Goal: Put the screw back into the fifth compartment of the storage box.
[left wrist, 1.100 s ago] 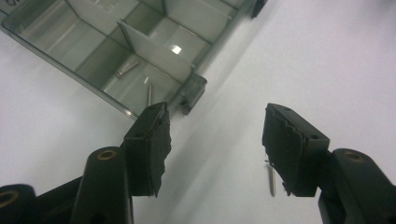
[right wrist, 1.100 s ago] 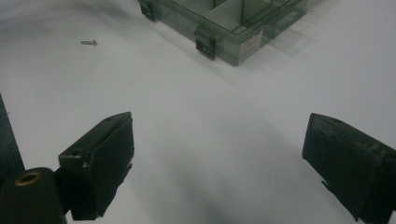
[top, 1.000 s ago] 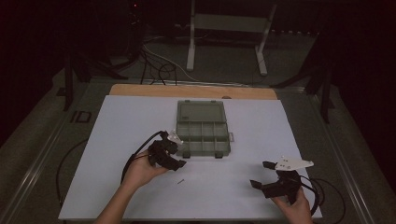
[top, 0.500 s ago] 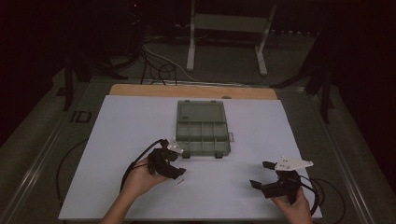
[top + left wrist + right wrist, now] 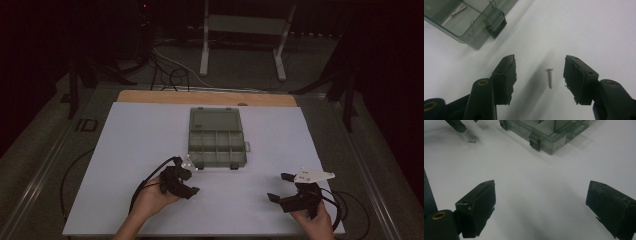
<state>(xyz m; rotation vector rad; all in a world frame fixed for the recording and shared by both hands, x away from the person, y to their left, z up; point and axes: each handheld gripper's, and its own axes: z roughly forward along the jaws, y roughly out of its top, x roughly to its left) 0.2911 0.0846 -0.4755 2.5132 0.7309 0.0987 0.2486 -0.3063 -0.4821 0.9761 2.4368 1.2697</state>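
Observation:
A small silver screw (image 5: 550, 78) lies flat on the white sheet (image 5: 140, 140), between the two black jaws of my left gripper (image 5: 539, 65) and nearer its right one. The pads stand clear of it on both sides. These jaws have just been closing a little, and the gripper is still open. In the high view the left gripper (image 5: 192, 181) sits just in front of the open clear compartment box (image 5: 216, 137). My right gripper (image 5: 278, 186) rests open and holds nothing at the front right, jaws wide (image 5: 541, 187), and it looks at the same screw (image 5: 471, 141) far off.
The box's near corner and latch (image 5: 495, 23) lie close on the left of the left gripper, with a few screws (image 5: 457, 10) in one compartment. A wooden table edge (image 5: 205, 97) runs behind the sheet. Cables and a metal stand (image 5: 245, 30) are on the floor beyond.
My left gripper has come back from the box toward the front edge and dropped lower over the sheet. The right gripper has stayed where it was.

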